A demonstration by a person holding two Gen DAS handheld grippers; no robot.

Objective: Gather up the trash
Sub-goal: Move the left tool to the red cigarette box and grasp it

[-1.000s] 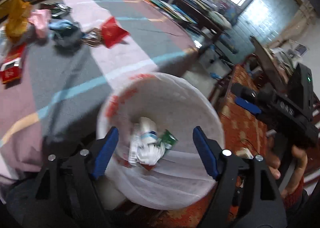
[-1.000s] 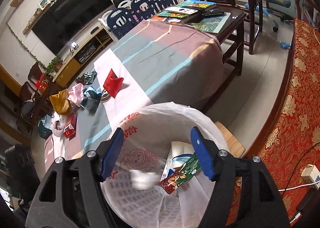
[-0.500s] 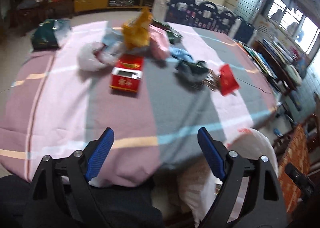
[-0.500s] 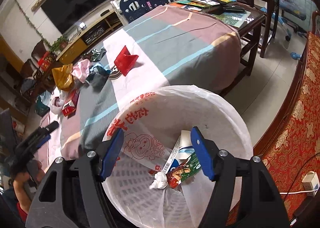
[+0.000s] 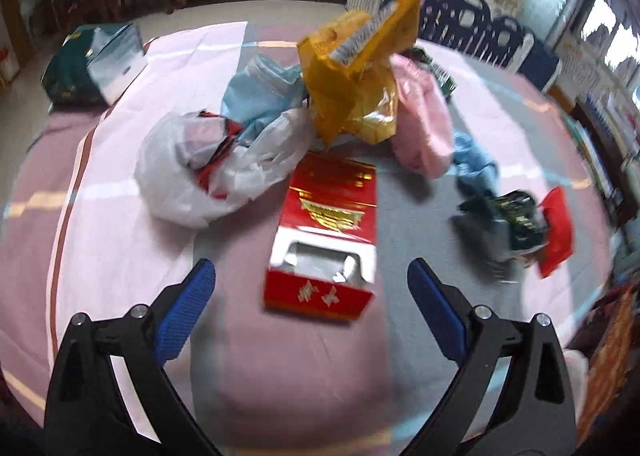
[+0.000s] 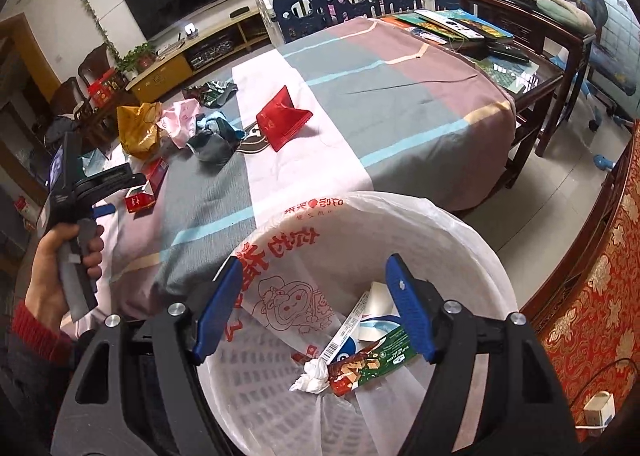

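Observation:
My left gripper (image 5: 312, 276) is open and empty, just short of an open red cigarette box (image 5: 326, 232) lying on the striped tablecloth (image 5: 120, 240). Behind the box lie a white plastic bag (image 5: 192, 172), a yellow bag (image 5: 352, 72), a pink wrapper (image 5: 420, 120) and a red packet (image 5: 558, 232). My right gripper (image 6: 316, 312) is open and empty over a white-lined bin (image 6: 452, 232) that holds a crumpled tissue (image 6: 314, 374), a snack wrapper (image 6: 372, 364) and paper. The left gripper also shows in the right wrist view (image 6: 104, 192), over the table's left part.
A dark green bag (image 5: 84, 64) sits at the table's far left corner. Dark wrappers (image 5: 504, 216) lie by the red packet. A wooden side table with books (image 6: 480, 32) stands beyond the table. A red patterned sofa (image 6: 592, 296) is beside the bin.
My left gripper has swung from over the bin to the table and closed in on the red cigarette box. A tissue has landed in the bin. My right gripper stays over the bin.

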